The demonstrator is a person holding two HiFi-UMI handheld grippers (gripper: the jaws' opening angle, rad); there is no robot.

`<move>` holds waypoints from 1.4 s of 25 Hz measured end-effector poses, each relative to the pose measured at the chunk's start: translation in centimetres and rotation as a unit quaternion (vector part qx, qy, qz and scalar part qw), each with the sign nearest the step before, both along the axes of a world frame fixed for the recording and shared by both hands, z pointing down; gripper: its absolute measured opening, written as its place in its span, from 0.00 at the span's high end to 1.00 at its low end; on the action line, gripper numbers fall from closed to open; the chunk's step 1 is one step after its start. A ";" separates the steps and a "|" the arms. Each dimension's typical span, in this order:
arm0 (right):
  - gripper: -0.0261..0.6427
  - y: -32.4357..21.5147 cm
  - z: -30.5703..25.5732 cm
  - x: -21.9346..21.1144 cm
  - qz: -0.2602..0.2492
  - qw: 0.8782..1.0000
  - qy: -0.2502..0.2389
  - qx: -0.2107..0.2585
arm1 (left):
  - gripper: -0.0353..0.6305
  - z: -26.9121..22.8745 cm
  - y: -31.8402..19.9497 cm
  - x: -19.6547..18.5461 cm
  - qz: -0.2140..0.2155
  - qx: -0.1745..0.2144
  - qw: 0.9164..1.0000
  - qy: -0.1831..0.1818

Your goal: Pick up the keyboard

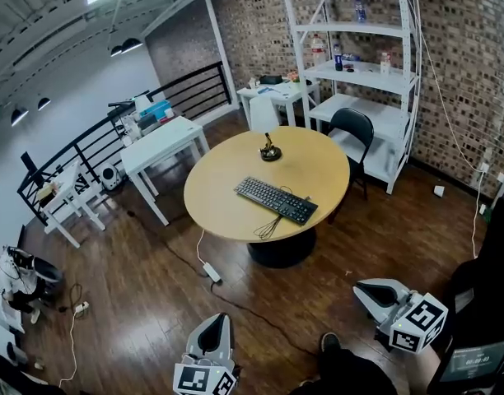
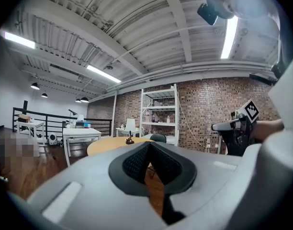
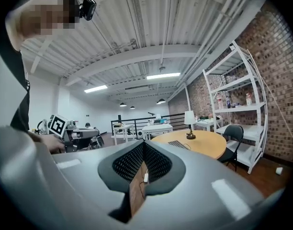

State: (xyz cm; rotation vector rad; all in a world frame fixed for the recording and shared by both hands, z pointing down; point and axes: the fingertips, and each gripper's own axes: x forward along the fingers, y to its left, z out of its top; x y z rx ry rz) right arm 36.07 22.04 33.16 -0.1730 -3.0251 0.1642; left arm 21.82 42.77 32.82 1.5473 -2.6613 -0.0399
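The left gripper sits at the bottom edge of the head view, left of centre, held level, its jaws pressed together with nothing between them. The right gripper is at lower right, roughly level, jaws likewise together and empty.

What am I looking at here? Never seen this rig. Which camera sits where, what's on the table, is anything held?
There is no robot arm. A person holds a two-jaw gripper in each hand. The head view comes from a camera on the person's head, looking steeply down. The left gripper and the right gripper show at its bottom edge. The left gripper view and the right gripper view come from cameras riding on each gripper, looking along its jaws. In both, the jaws are together with nothing between them. On the round table lie a black keyboard and a small dark object. The keyboard is untouched, and both grippers are well short of the table.
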 end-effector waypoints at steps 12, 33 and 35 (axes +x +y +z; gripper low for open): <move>0.96 -9.0 0.7 -10.8 -0.019 1.000 0.003 -0.001 | 0.94 -0.4 -9.5 -9.4 -0.002 -0.011 1.000 -0.011; 0.96 -21.3 2.8 -23.3 -0.073 0.997 0.010 -0.013 | 0.94 1.8 -24.0 -23.9 -0.026 -0.064 0.998 0.003; 0.96 -21.9 2.8 -24.0 -0.072 0.997 0.010 -0.016 | 0.94 1.8 -25.0 -24.7 -0.018 -0.069 0.997 0.000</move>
